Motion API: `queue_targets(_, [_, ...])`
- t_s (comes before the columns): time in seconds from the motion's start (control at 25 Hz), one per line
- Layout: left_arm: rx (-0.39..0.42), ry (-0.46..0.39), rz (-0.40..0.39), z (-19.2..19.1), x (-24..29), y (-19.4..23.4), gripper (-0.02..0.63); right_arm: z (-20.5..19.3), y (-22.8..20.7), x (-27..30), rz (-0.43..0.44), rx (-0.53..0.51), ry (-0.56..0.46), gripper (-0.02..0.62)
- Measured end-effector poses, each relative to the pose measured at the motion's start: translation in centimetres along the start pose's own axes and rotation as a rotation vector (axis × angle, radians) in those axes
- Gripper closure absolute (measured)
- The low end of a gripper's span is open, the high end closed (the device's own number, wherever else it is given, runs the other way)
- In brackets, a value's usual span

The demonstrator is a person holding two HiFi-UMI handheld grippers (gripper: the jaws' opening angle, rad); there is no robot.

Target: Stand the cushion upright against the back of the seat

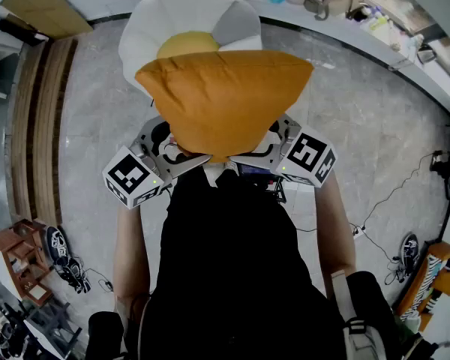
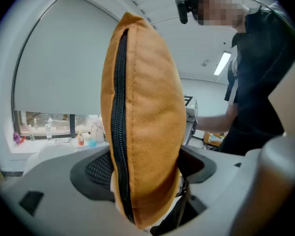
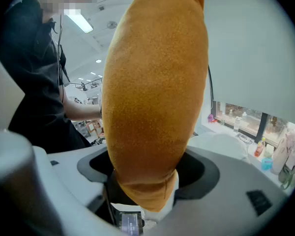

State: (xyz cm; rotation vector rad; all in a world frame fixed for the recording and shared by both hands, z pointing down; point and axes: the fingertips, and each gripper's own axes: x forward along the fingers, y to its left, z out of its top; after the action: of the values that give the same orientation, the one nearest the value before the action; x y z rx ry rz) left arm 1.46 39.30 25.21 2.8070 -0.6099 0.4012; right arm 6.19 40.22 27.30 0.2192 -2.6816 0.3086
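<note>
Now carrying: cushion point(image 1: 225, 100) mid-frame, in air, just short of white seat point(image 1: 146, 28) at top. I should bring it forward level, set bottom edge on seat, lean top against back. My left gripper point(image 1: 176, 157) and right gripper point(image 1: 264, 156): fingers point(image 2: 96, 170) spread wide, each clamped on a cushion corner.

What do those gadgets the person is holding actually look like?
The left gripper and right gripper are pale grey moulded shells with black inner linings. Each carries a white cube printed with black square markers. The person wears a black short-sleeved top.
</note>
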Motion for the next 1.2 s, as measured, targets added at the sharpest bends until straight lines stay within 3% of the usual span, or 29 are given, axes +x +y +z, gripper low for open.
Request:
queue_targets(0.8, [-0.029, 0.005, 0.022, 0.1, 1.9, 0.1, 0.206, -0.7, -1.4, -1.4, -0.019, 0.017, -0.032, 0.212])
queue_targets(1.2, [-0.074, 0.001, 0.098, -1.1, 1.9, 0.9, 0.206, -1.7, -2.3, -0.7, -0.029, 0.052, -0.018, 0.211])
